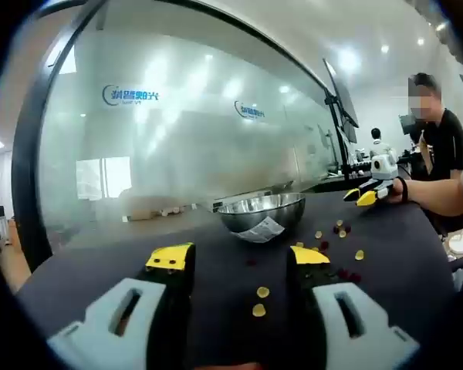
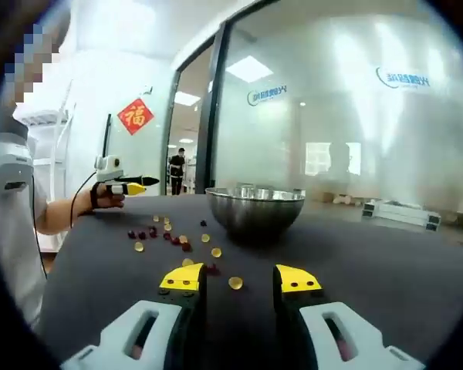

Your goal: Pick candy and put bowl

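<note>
Left gripper (image 1: 241, 260), left gripper view: jaws released, yellow-tipped, with dark tabletop showing in the gap between them and nothing held. Two yellow candies (image 1: 261, 301) lie on the table (image 1: 100, 262) just ahead of the gap; more candies, yellow and dark red, are scattered beyond the right jaw toward the steel bowl (image 1: 262, 212), which stands upright near the table's far edge before a frosted glass wall (image 1: 177, 139).

Right gripper (image 2: 239, 277), right gripper view: jaws likewise spread and empty. One yellow candy (image 2: 235, 283) sits on the table just beyond the gap, a dark red candy (image 2: 211, 269) beside the left jaw tip. The main scatter of candies (image 2: 166, 235) lies farther out to the left; the bowl (image 2: 255, 208) stands beyond, apart from every piece.

A second person at the far side of the table holds another gripper (image 2: 123, 185), in both views.

Handling, as a judgement: the candies appear small, light, rounded and low-lying, probably smooth and inclined to skid or squirt out on closing. Each should be taken singly across its widest part, tips brought down to the tabletop on either side and closed gently. The bowl looks stiff, with an open mouth wide enough for an easy drop.
</note>
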`<state>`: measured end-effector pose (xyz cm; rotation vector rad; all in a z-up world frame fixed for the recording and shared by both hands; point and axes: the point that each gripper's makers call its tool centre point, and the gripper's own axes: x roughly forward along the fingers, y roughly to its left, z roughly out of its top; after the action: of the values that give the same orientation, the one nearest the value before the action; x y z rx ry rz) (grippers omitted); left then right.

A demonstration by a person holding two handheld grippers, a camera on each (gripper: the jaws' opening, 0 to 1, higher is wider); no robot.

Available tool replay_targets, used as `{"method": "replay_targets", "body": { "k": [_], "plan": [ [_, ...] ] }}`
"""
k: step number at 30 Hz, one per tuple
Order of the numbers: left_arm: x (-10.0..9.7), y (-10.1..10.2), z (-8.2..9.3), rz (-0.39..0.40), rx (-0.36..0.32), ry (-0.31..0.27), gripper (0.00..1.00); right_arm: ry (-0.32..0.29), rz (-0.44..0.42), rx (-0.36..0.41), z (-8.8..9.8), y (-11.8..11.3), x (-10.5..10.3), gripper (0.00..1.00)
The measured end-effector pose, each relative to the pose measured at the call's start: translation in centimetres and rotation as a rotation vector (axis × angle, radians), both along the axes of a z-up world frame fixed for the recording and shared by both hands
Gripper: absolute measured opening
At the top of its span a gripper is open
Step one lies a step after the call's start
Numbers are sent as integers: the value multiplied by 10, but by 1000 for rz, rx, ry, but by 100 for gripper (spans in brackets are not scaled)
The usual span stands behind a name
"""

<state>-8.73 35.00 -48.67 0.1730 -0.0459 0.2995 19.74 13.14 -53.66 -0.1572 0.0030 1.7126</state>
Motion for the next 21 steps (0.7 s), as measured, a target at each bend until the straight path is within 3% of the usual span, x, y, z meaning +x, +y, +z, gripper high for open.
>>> {"method": "replay_targets", "body": {
  "k": [21],
  "plan": [
    [-1,0,1,5,-1,-7,41,10,-9,2,1,0,1,30]
  ]
}}
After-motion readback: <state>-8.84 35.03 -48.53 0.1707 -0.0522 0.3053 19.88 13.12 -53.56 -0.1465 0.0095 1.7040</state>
